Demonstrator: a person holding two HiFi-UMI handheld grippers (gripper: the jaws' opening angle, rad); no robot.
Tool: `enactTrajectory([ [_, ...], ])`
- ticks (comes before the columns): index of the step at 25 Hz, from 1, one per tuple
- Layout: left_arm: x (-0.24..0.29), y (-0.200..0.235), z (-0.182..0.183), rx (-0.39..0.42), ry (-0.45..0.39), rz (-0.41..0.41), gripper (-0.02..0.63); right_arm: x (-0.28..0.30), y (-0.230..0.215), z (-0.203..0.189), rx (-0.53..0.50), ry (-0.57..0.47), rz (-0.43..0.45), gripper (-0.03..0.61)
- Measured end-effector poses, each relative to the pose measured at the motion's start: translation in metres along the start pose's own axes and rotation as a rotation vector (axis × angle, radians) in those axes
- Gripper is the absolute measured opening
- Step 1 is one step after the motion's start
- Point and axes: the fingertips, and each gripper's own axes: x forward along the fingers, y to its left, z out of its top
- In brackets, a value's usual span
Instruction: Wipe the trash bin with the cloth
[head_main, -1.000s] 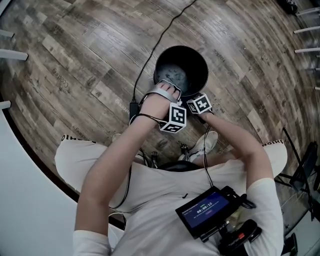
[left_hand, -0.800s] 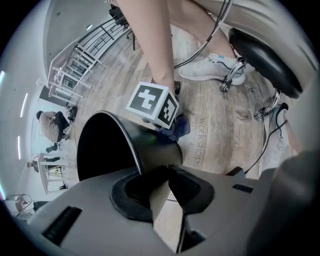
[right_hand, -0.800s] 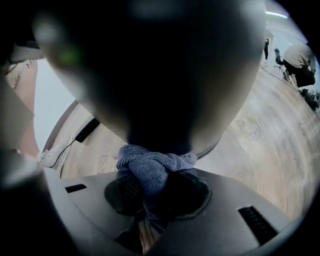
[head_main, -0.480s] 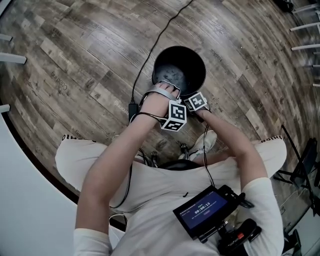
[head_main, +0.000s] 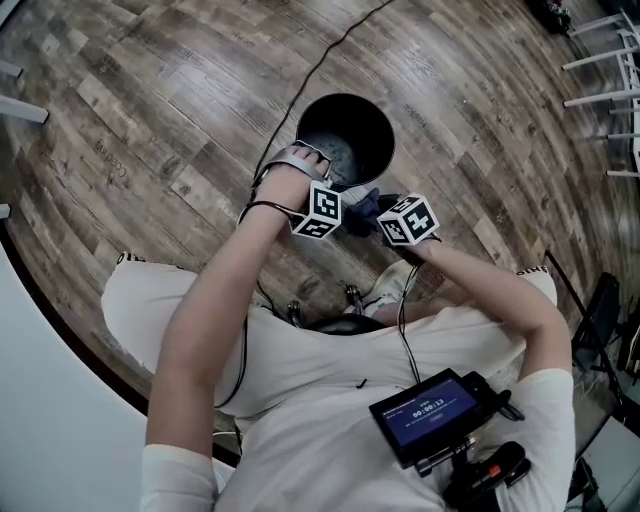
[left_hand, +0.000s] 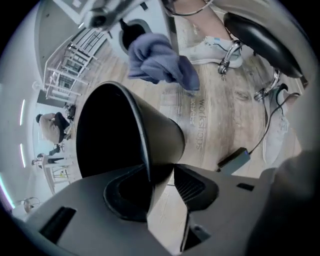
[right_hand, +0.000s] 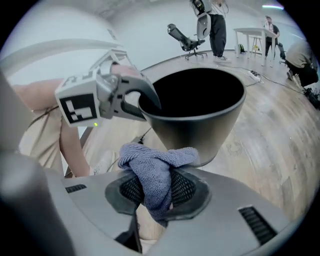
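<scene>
Head view, trash bin (head_main: 335, 115): we log it black, round and upright on the plank floor (head_main: 150, 100), its mouth open to the camera.
Head view, left gripper (head_main: 314, 160): at the bin's near-left rim.
Head view, right gripper (head_main: 370, 212): just outside the near rim, with the blue cloth (head_main: 358, 205) bunched at its tip. We cannot read either pair of jaws from here.
Left gripper view, jaws: apart, having just been opening. The bin's wall runs between them, and the outer pad stands clear of it.
Left gripper view, cloth: hanging from the right gripper beyond the bin, off the floor.
Left gripper view, extras: a pale shoe (left_hand: 210, 50) and a small power brick (left_hand: 234, 159) on the floor.
Right gripper view, jaws: closed on the cloth, which folds over both pads.
Right gripper view, bin: just beyond the cloth. We cannot tell whether they touch. The left gripper hooks the left rim.
Right gripper view, extras: an office chair (right_hand: 185, 37) and standing people (right_hand: 217, 25) far behind.
</scene>
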Motion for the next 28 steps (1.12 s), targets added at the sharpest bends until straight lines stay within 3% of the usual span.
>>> enactTrajectory([
  [4,-0.003,-0.006,0.008,0.036,0.008,-0.006,0.149,-0.021,0.008,0.026,0.011,-0.056,-0.006,0.094],
  [9,-0.010,-0.015,0.025,0.087,-0.009,-0.004,0.116,-0.022,0.001,0.033,0.031,-0.037,-0.015,0.095],
  [15,-0.016,-0.024,0.042,0.111,-0.064,-0.048,0.101,-0.004,-0.026,0.017,0.013,0.018,-0.055,0.095],
  [23,-0.017,-0.024,0.042,0.131,-0.065,-0.055,0.101,0.048,-0.065,-0.014,-0.077,0.126,-0.077,0.095],
  [28,-0.016,-0.023,0.043,0.125,-0.067,-0.053,0.101,0.096,-0.094,-0.033,-0.147,0.140,-0.134,0.095],
])
